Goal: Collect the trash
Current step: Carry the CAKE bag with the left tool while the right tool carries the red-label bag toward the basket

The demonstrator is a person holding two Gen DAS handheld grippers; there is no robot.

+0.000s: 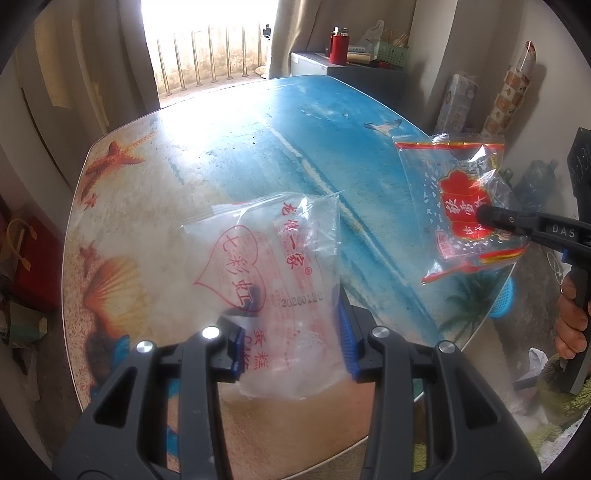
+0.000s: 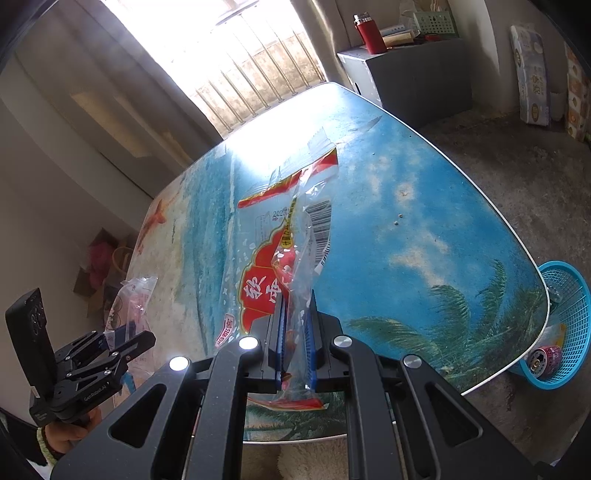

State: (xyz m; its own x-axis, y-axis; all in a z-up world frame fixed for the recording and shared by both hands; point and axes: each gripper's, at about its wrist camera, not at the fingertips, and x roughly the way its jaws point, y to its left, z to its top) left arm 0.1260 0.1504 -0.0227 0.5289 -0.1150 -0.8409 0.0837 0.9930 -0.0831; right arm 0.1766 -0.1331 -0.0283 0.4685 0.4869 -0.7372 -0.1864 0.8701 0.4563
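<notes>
Landmark: table (image 2: 424,206). Left gripper (image 1: 291,343) above its near edge, clamped on a cake wrapper (image 1: 273,273) lifted off the top. Right gripper (image 2: 295,332) to the right of it, pinching a snack wrapper (image 2: 284,236) over the table's right part. Basket (image 2: 565,317) on the floor past the table's right corner, a can (image 2: 546,360) inside. Cabinet (image 2: 413,74) beyond the far edge, flask (image 2: 369,33) on top.
</notes>
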